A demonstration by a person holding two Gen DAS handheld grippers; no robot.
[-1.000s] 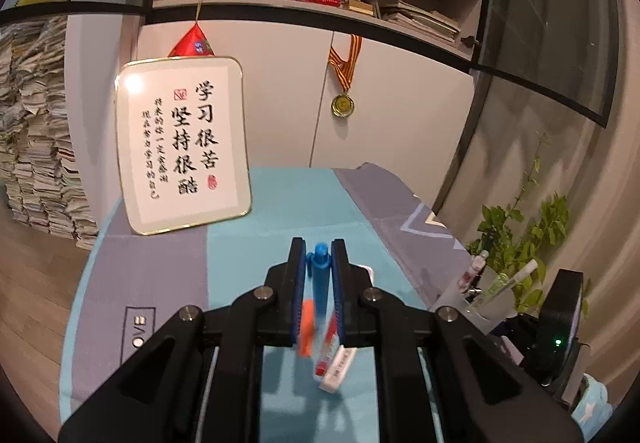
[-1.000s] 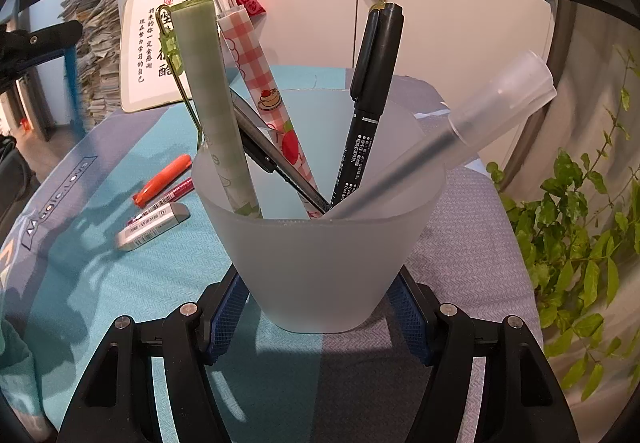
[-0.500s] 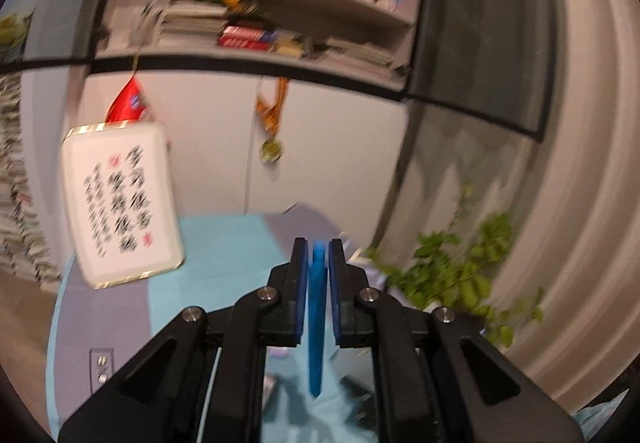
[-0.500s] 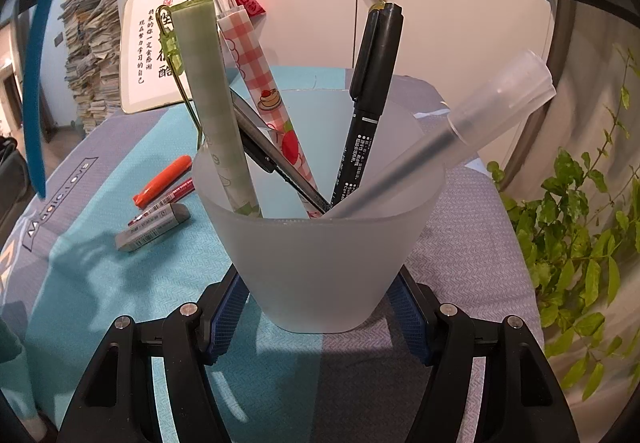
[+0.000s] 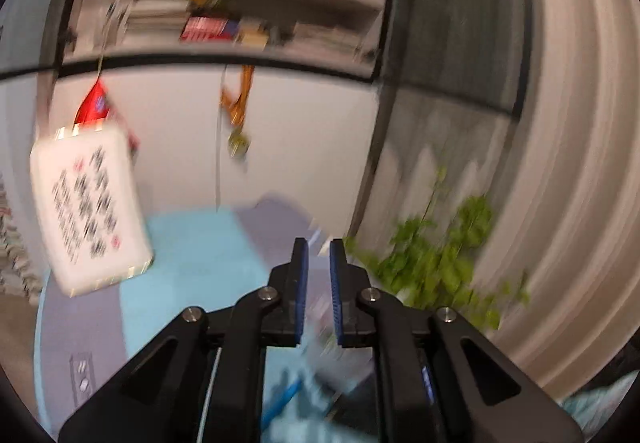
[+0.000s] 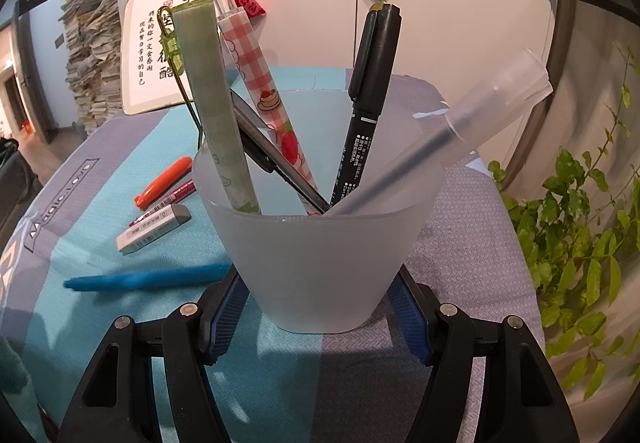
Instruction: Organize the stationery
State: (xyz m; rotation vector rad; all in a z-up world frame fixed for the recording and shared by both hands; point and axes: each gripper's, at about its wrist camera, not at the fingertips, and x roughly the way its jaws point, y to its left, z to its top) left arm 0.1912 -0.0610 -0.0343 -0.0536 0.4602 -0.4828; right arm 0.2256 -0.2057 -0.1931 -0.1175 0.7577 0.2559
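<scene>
The frosted translucent plastic cup (image 6: 320,263) is light and smooth-walled; your right gripper (image 6: 316,307) has its jaws clamped low on its sides. Just left of the cup, the slim blue plastic pen (image 6: 148,279) lies on the bench (image 6: 460,243). It looks stiff, light and liable to roll, so take it mid-barrel. Your left gripper (image 5: 318,283) has its jaws nearly closed and empty.

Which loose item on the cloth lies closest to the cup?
The blue pen: its end reaches the frosted cup's base, while the orange marker, red pen and eraser lie farther back.
</scene>
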